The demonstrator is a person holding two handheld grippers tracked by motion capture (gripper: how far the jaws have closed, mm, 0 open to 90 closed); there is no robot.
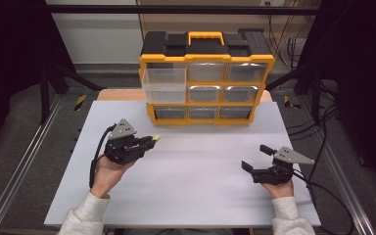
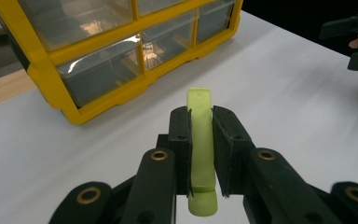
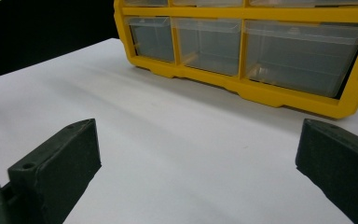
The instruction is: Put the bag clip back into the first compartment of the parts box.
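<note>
White tabletop [image 1: 196,171] fills the middle of the high view, with dark floor and metal rails to either side and a wall strip at the top of the frame. At the upper centre stands a yellow drawer cabinet [image 1: 206,78] with a black top and a yellow carry handle; it holds three rows of three clear drawers. The upper-left drawer [image 1: 164,84] is pulled out toward the person, well forward of its neighbours.

Left gripper [image 1: 147,142], lower left of the high view, is held in the person's left hand [image 1: 108,172] and points toward the right of the frame. Its jaws are clamped on a pale green clip [image 2: 201,144]; in the left gripper view the clip stands between the two black pads, its tip projecting beyond them and its rounded end below them. The clip is off the tabletop, in front of the cabinet's bottom row.

Right gripper [image 1: 257,156], lower right of the high view, is held in the person's right hand [image 1: 280,188]. Its jaws stand wide apart with nothing between them; the right gripper view shows bare tabletop in the gap and the cabinet's lower drawers beyond
</note>
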